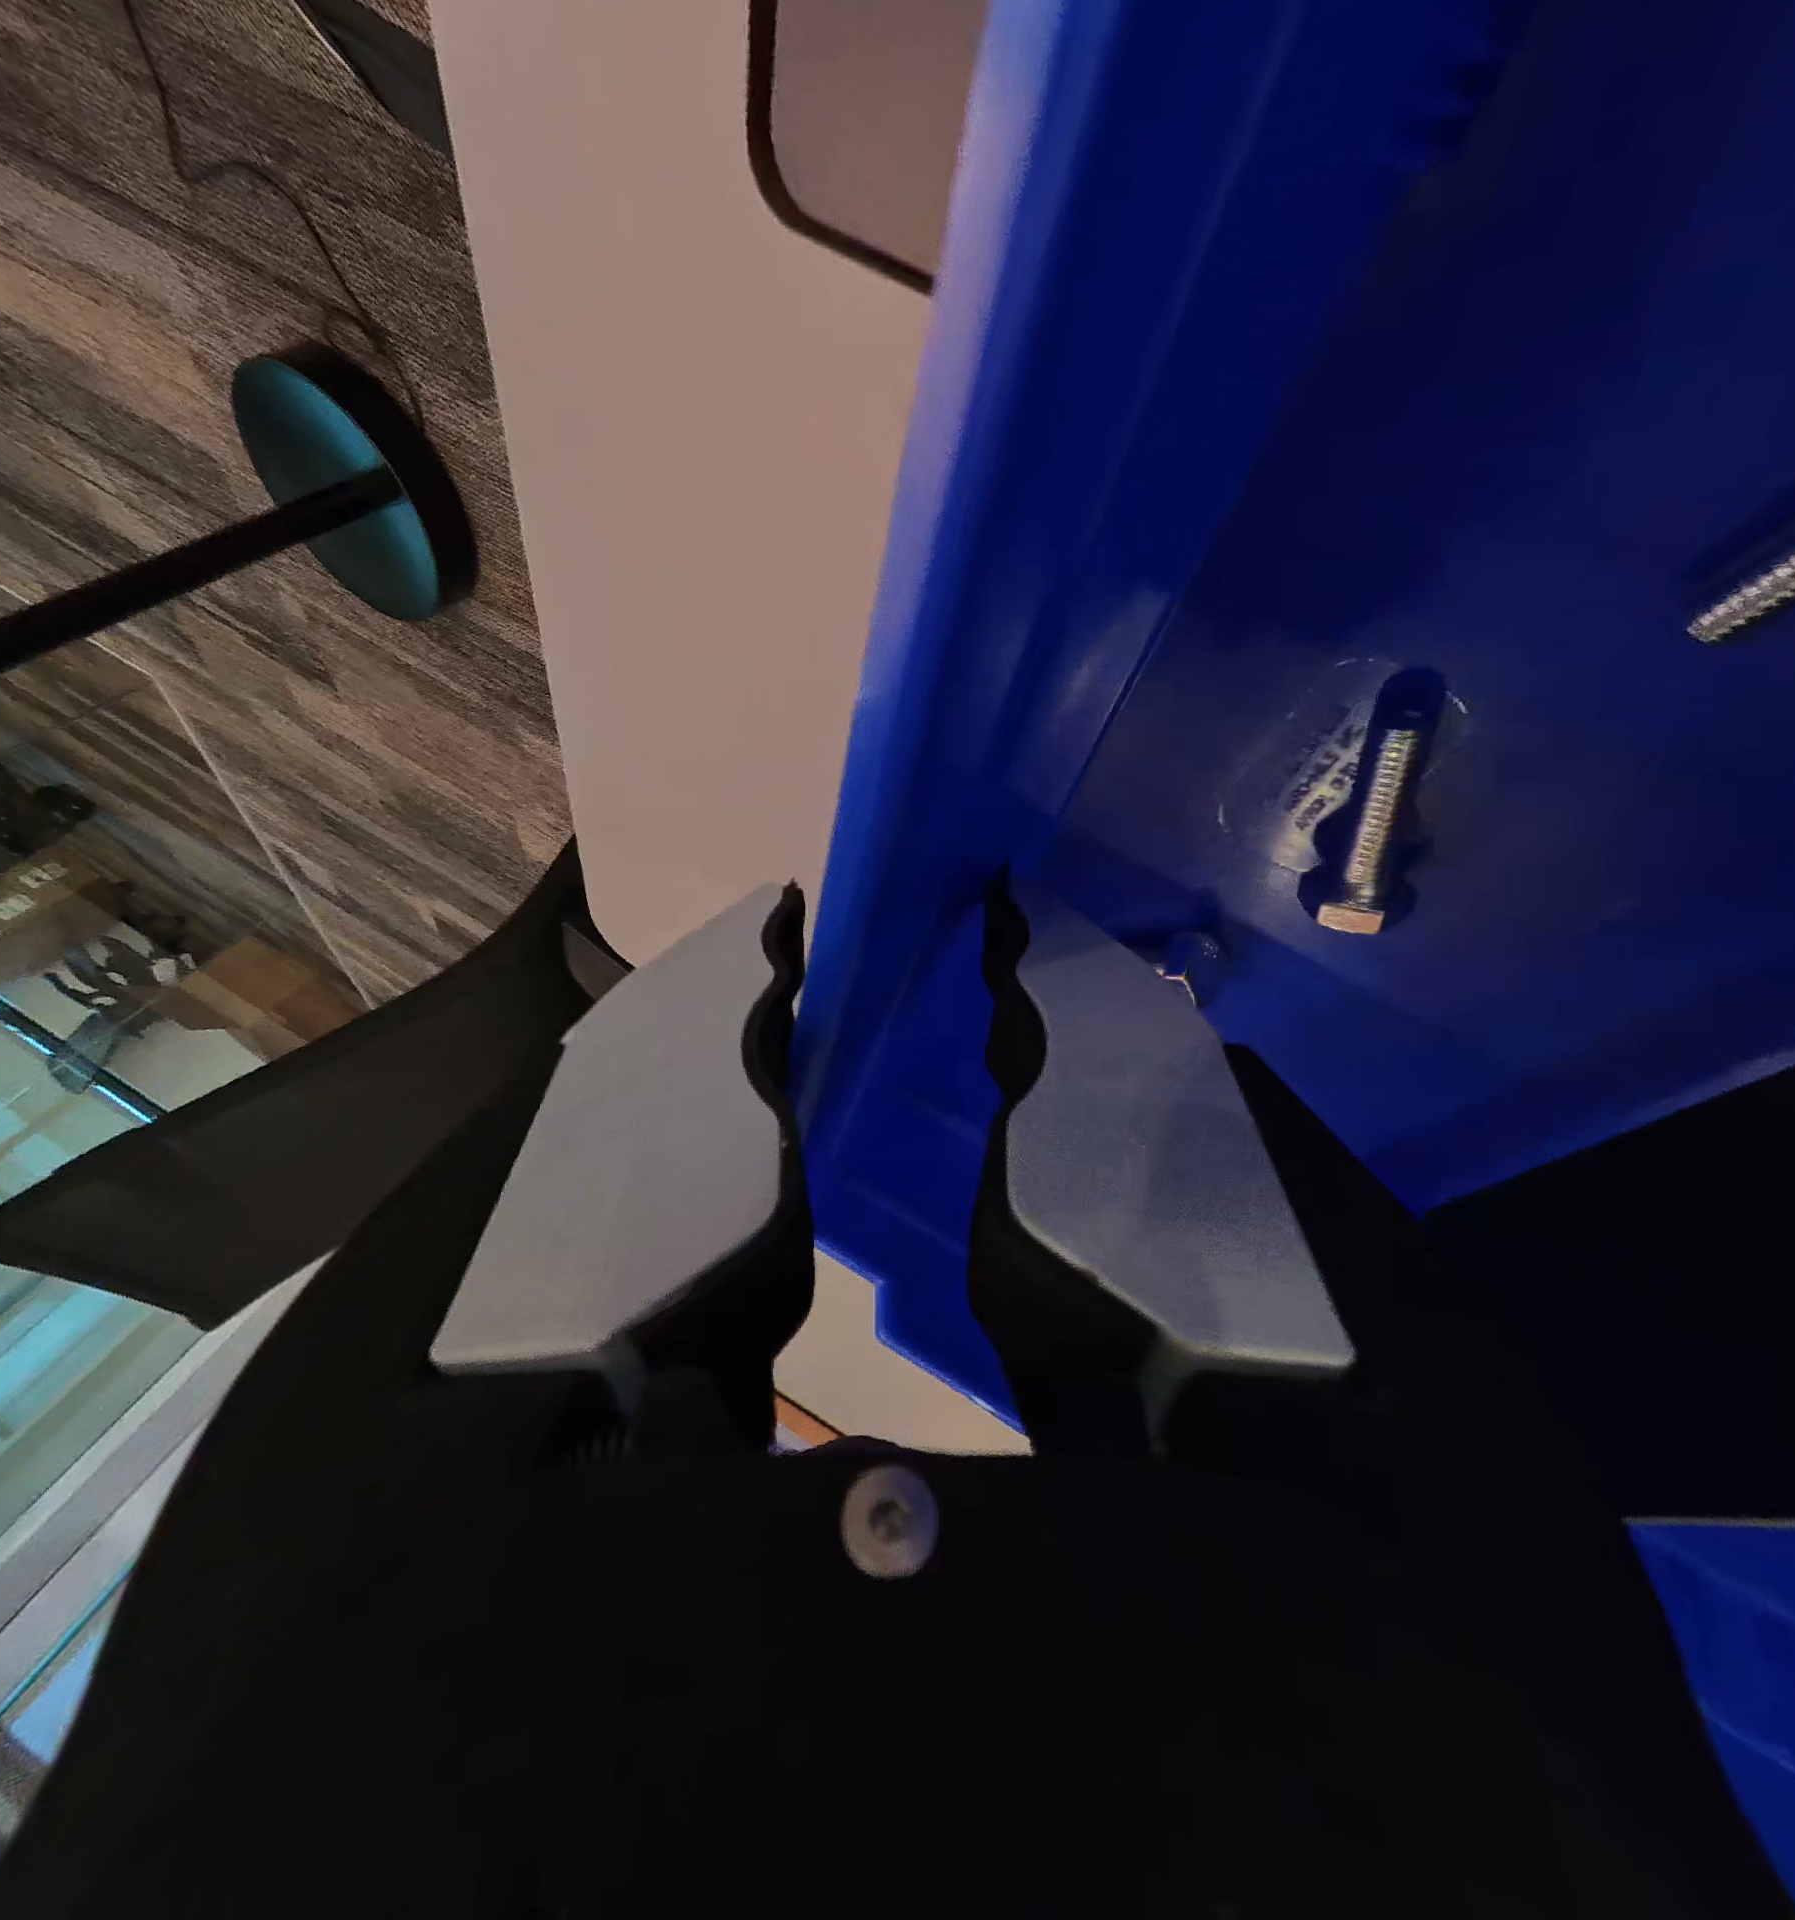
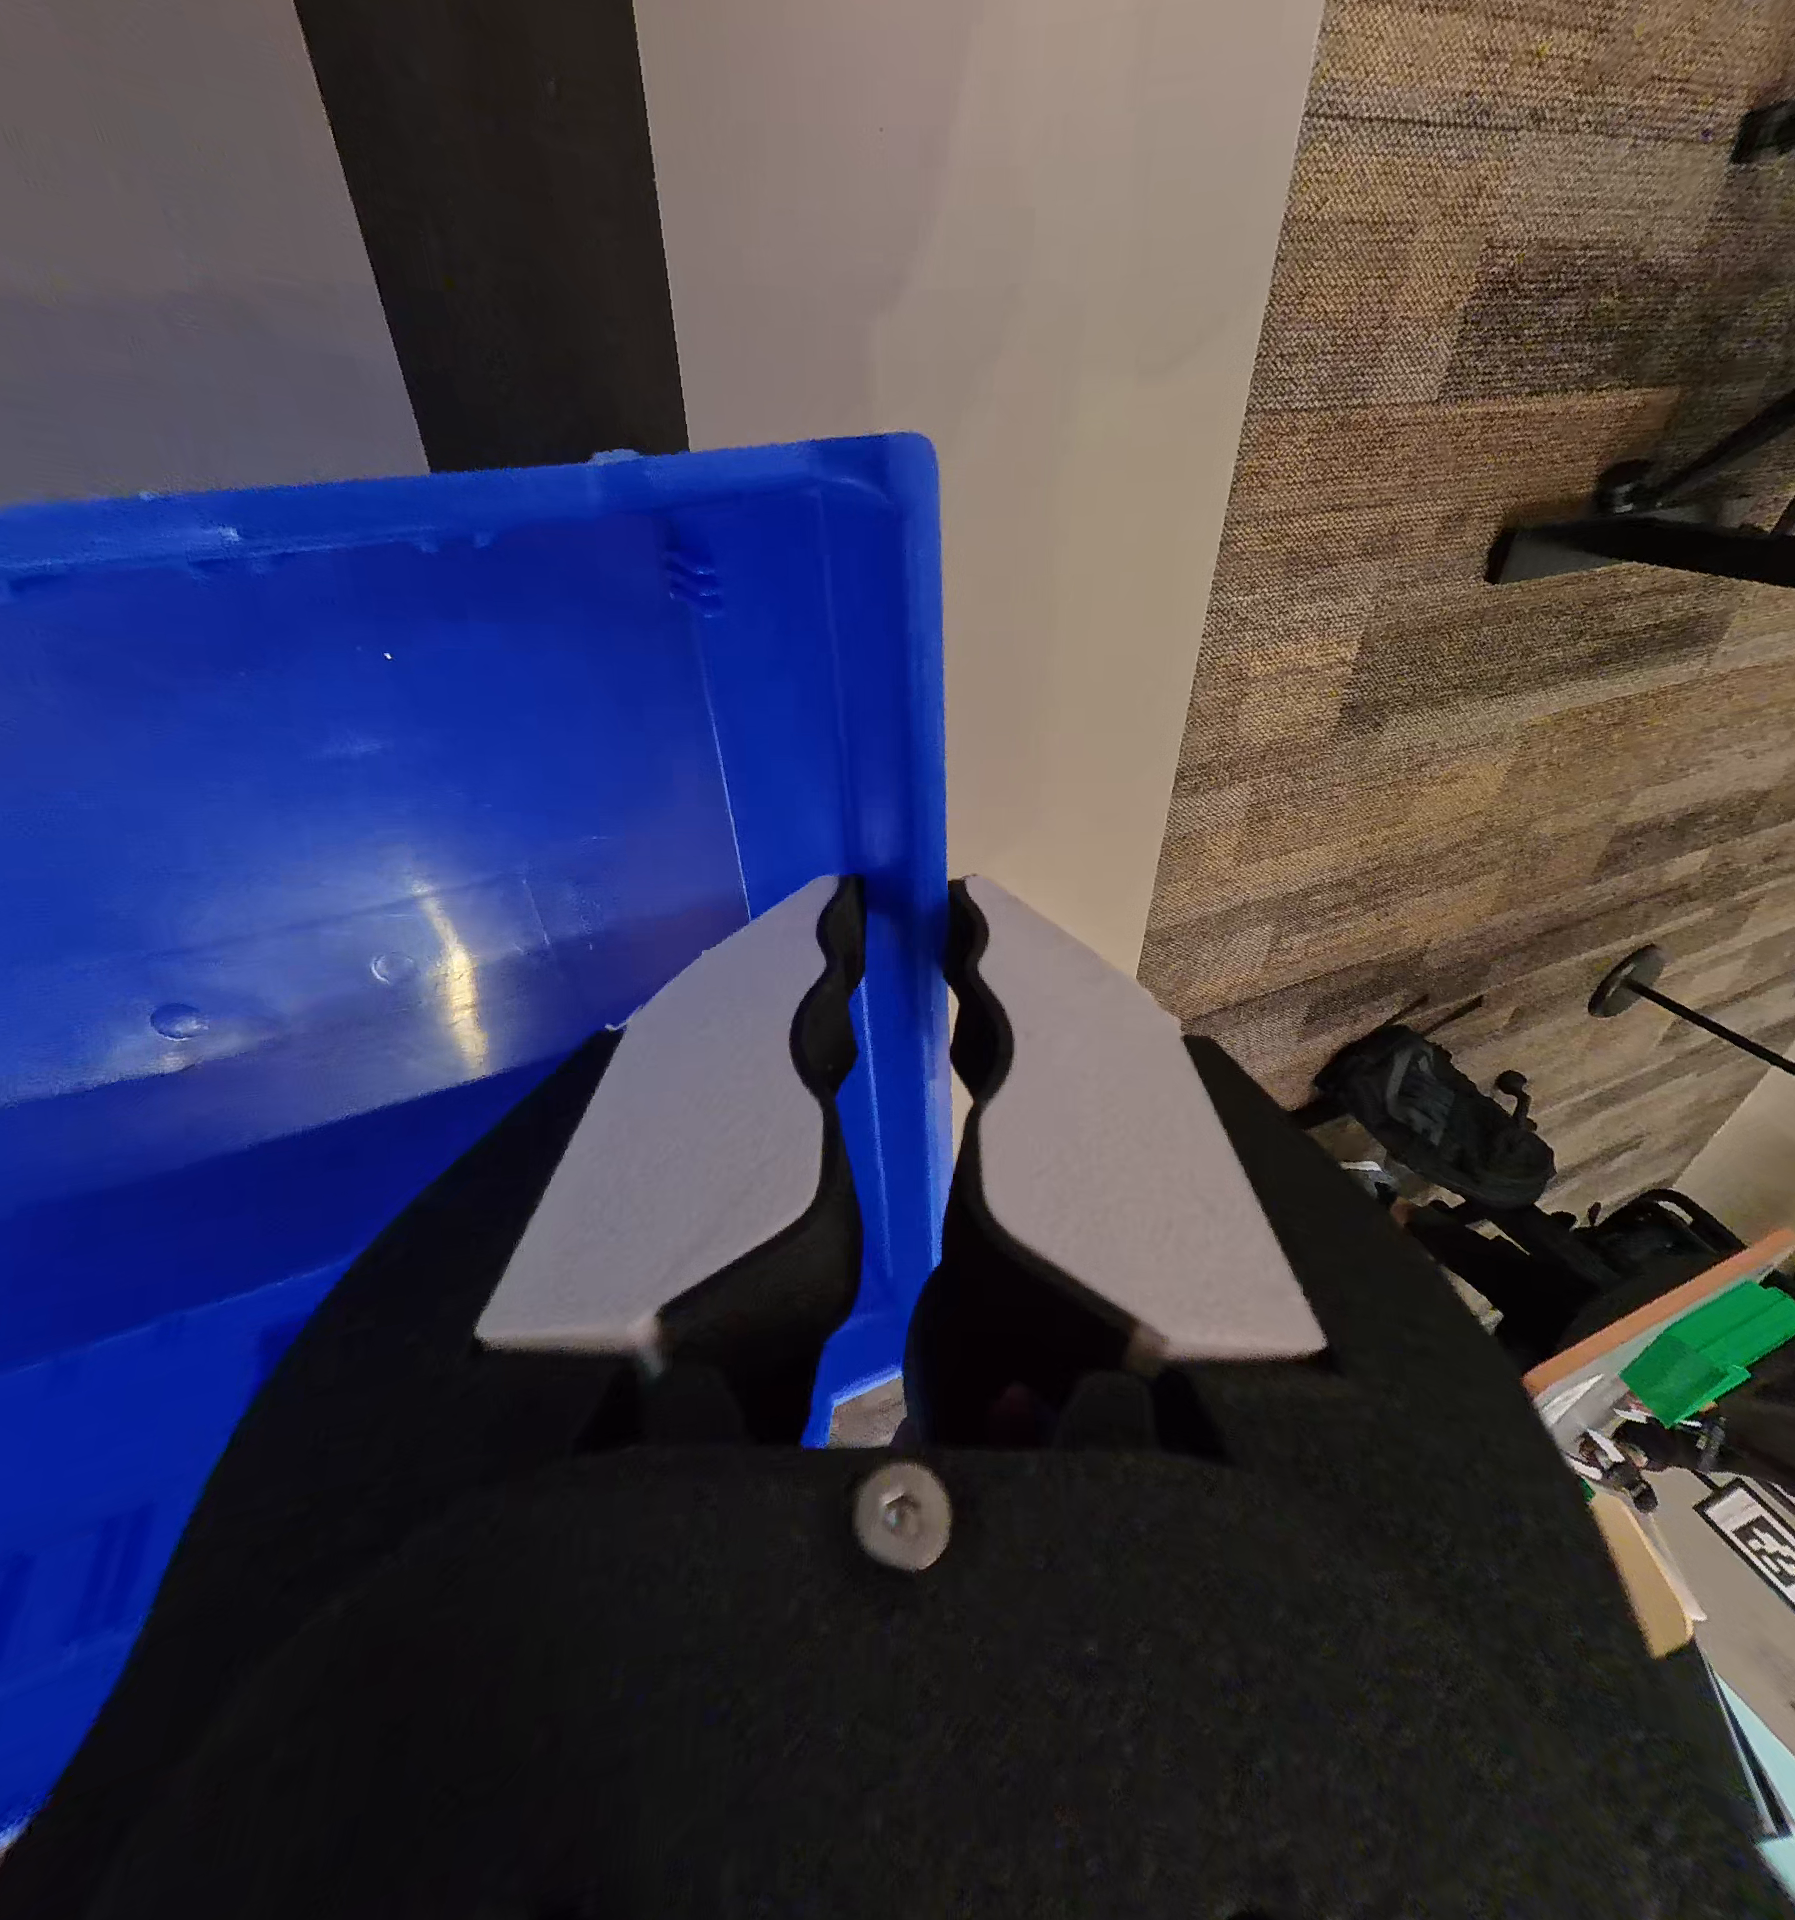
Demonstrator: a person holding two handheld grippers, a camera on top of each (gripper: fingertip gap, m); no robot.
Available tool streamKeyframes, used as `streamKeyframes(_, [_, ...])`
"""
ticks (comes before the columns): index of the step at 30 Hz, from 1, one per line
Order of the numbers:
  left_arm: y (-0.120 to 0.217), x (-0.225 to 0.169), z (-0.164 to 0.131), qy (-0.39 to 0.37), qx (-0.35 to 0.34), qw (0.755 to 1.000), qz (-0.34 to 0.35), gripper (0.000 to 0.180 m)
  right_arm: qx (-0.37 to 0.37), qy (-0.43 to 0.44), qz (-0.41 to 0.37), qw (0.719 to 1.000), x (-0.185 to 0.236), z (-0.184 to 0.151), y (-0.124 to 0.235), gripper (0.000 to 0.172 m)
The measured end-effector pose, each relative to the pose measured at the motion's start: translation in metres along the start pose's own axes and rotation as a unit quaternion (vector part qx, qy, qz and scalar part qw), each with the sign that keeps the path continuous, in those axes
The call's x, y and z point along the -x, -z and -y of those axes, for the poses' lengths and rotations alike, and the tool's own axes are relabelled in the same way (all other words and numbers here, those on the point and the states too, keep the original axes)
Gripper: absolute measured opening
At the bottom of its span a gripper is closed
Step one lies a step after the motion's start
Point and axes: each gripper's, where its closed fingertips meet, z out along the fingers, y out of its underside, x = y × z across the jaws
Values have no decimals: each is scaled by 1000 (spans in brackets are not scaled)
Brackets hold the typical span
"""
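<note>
Two grippers, left (image 1: pixel 893 914) and right (image 2: pixel 905 904), are clamped on opposite walls of the blue bin (image 2: pixel 332 790), which is best kept level so the loose bolts (image 1: pixel 1376 821) stay put.

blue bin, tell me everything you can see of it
The blue bin looks like glossy moulded plastic, open-topped, with a thick rim and ribbed walls. It sits over a pale tabletop. The left gripper straddles one side wall, and the right gripper is clamped on the other wall's rim, pads on both faces. Inside lie a hex-head bolt, part of a second threaded bolt and a small nut near the corner.
</note>
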Motion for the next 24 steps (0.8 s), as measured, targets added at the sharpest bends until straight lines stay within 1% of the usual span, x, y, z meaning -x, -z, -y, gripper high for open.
streamKeyframes(2, [-1, 2, 1, -5, 4, 1000, 0, 33, -1, -3, 1, 1000, 0, 0, 0, 14])
streamKeyframes(8, [-1, 4, 3, 14, -3, 1000, -3, 35, -3, -14, 0, 1000, -1, 0, 0, 15])
streamKeyframes(10, [1, 8, 2, 16, -8, 1000, 16, 40, -3, -39, -12, 999, -5, 0, 0, 21])
streamKeyframes(11, [5, 9, 1, 24, -16, 999, 20, 42, -4, -50, -21, 998, -7, 0, 1, 27])
streamKeyframes(13, [19, 16, -1, 55, -39, 997, 31, 56, -18, -66, -31, 997, -8, 0, 4, 34])
streamKeyframes(15, [37, 26, -9, 96, -63, 992, 49, 70, -33, -89, -42, 995, -8, -2, 8, 43])
streamKeyframes(16, [47, 27, -15, 118, -75, 989, 52, 75, -40, -99, -47, 993, -7, -2, 12, 44])
streamKeyframes(18, [66, 25, -25, 132, -100, 984, 67, 76, -53, -112, -65, 990, -3, -2, 23, 43])
streamKeyframes(21, [90, 12, -48, 166, -110, 977, 79, 76, -72, -124, -88, 986, 8, -1, 43, 41])
streamKeyframes(22, [99, 4, -52, 176, -123, 974, 79, 74, -73, -132, -96, 984, 13, -1, 51, 40])
streamKeyframes(24, [115, -13, -67, 204, -124, 967, 85, 75, -72, -150, -115, 979, 23, -3, 68, 39])
